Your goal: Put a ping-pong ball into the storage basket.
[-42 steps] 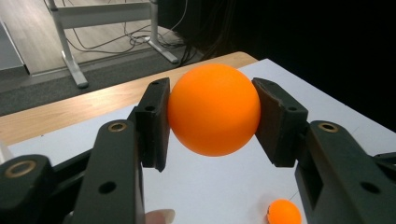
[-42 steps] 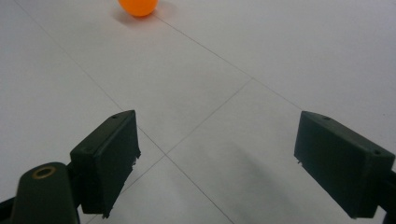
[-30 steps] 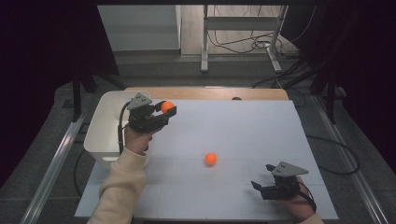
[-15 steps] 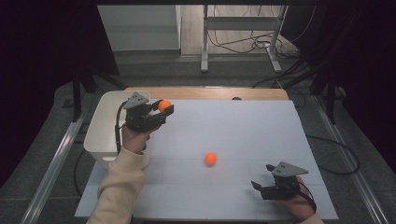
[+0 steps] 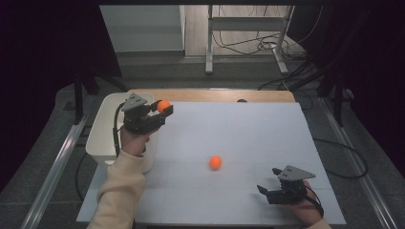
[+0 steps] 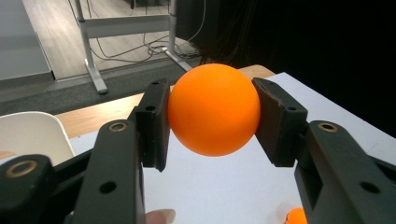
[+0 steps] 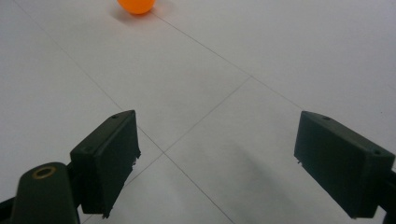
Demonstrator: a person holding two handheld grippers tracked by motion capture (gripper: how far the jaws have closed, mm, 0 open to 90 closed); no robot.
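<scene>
Pinching a light, smooth, slippery ball [image 6: 214,109] across its middle, my left jaws [image 5: 164,109] are hovering by the bin [image 5: 102,138]; right jaws [image 7: 231,163] are gaping wide.

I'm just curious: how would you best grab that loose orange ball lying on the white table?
Grip the ball across its widest middle, coming straight down from above. It is round and sits free on the flat table, so any side works. The open right gripper is nearest.
</scene>
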